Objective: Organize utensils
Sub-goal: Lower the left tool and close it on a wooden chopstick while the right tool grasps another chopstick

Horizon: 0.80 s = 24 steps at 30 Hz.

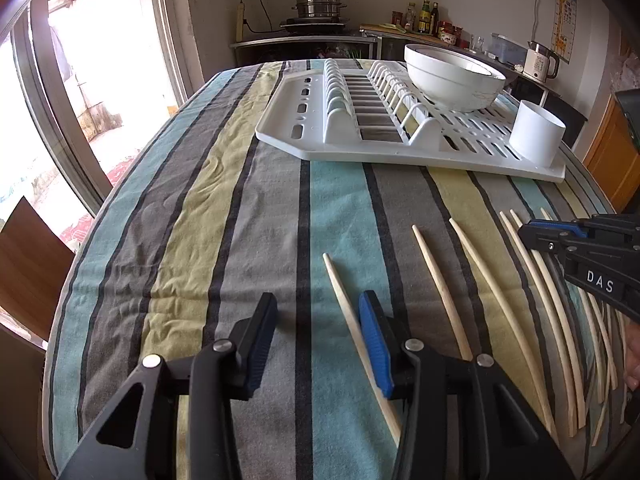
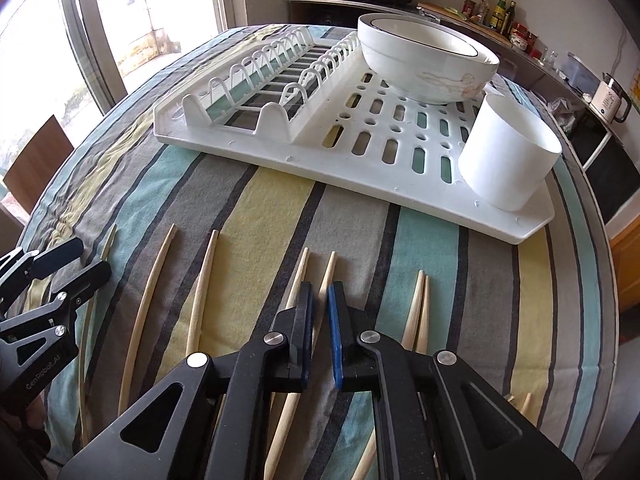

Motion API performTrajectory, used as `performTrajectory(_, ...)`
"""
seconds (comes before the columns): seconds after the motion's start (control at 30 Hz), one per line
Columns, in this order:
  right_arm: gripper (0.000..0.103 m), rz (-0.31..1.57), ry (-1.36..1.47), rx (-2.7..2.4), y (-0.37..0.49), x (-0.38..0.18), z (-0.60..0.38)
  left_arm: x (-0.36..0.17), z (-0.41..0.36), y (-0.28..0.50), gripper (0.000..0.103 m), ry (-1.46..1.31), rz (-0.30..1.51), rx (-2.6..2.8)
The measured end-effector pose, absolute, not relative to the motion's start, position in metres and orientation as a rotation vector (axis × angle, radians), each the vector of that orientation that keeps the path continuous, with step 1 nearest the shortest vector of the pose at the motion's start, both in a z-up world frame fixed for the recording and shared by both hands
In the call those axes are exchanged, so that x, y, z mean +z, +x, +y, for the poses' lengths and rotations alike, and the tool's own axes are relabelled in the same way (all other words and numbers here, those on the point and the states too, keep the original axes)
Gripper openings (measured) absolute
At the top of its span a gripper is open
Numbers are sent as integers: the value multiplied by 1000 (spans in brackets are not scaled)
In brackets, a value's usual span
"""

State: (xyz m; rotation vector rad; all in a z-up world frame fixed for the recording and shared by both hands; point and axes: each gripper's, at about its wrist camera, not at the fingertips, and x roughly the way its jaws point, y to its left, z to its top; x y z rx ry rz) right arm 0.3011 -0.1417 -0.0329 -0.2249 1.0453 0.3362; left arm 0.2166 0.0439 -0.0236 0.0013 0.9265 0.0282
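Several pale wooden chopsticks lie in a row on the striped tablecloth [image 1: 240, 208]. My left gripper [image 1: 318, 324] stands open low over the cloth, and one chopstick [image 1: 340, 292] lies between its jaws close to the blue pad of the right finger, with no pad pressing it. My right gripper [image 2: 321, 312] is shut on a chopstick [image 2: 329, 270] that runs through its narrow gap, and a second chopstick [image 2: 302, 272] passes under the left finger. The left wrist view shows the right gripper [image 1: 528, 234] at the far right over the crowded chopsticks. The left gripper [image 2: 82, 262] appears at the left edge.
A white dish rack [image 2: 248, 152] sits beyond the chopsticks, with a white utensil cup [image 2: 504, 160] at its near right corner and a white bowl [image 2: 424, 64] behind. A wooden chair [image 1: 28, 264] stands by the table's left edge. Counter with pot and kettle behind.
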Motion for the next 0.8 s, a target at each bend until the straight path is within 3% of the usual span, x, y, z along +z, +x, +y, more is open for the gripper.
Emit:
performTrajectory(0.17,5,1040,-147,372,298,-29,-152,-23,35,220,10,9,937,-5)
performTrajectory(0.4,5,967,-76,415,283,-1,-169,-12,32,215,6,-23,913,-57)
performTrajectory(0.8,5,809,25,461,255,62,-204,49,33,186,5,-35,768,-121)
